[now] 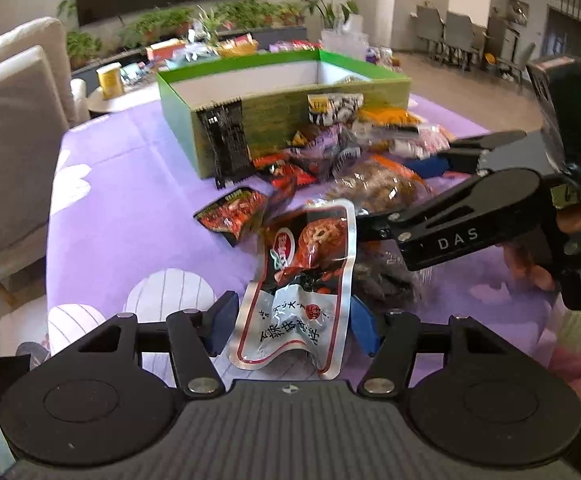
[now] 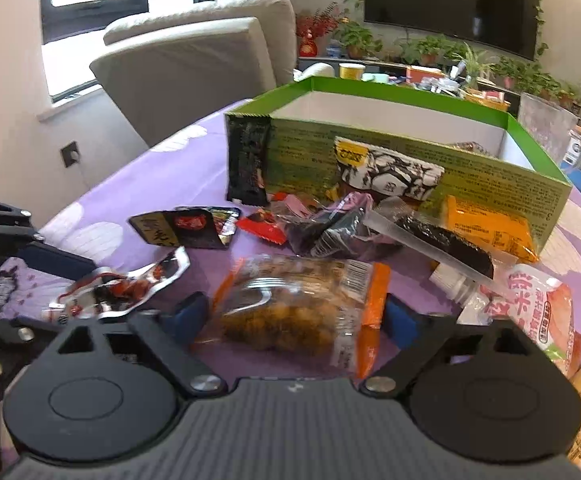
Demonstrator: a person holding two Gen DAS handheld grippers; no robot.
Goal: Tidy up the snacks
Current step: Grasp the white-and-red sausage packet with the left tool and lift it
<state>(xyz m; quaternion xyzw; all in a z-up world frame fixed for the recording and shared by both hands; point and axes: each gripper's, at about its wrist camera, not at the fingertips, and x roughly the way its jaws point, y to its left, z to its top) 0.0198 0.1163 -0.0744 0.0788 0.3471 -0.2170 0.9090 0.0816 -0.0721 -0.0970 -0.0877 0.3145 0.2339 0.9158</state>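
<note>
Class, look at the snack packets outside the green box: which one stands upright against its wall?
The black packet, leaning on end against the green box at its left corner; the others lie flat or heaped.

Snack packets lie heaped on the tablecloth before the open box.

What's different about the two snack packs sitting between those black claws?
The red-and-silver pouch is flat, shiny, with printed red characters; the clear bag is puffy, showing brown pieces, with orange ends. The pouch lies lengthwise between the left gripper's fingers; the bag lies crosswise in the right gripper. Both rest on the purple tablecloth.
</note>
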